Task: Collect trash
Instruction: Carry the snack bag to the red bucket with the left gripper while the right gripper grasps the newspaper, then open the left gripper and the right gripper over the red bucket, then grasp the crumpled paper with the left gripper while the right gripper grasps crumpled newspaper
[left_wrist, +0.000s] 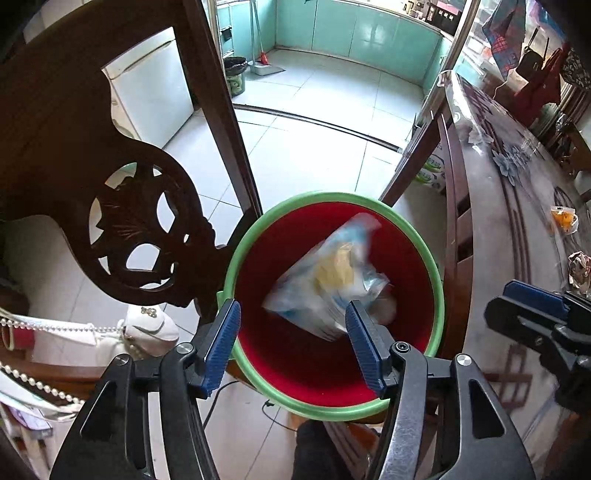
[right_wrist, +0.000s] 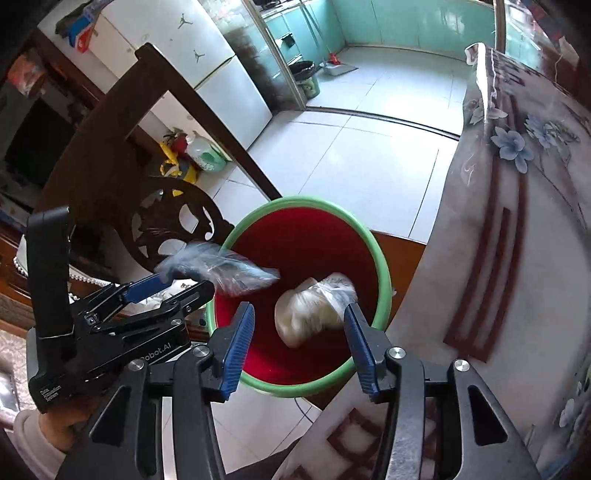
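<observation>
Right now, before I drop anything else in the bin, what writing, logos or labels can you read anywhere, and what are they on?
"Dobot.AI": on the black body of the left gripper, first letter partly hidden.
Small white label lower on that gripper: too small to read.
Jumping-figure stickers, no words: on the fridge.
Print on the carton under the table: too blurred to read.
Wrappers in the bin: motion-blurred, unreadable.

Two black claw frames, left claw (left_wrist: 291, 347) and right claw (right_wrist: 299, 347), each with ribbed blue finger pads (left_wrist: 221, 347) and round silver screws. White lettering along the left housing. Pale cuff and bare skin beneath that housing.
</observation>
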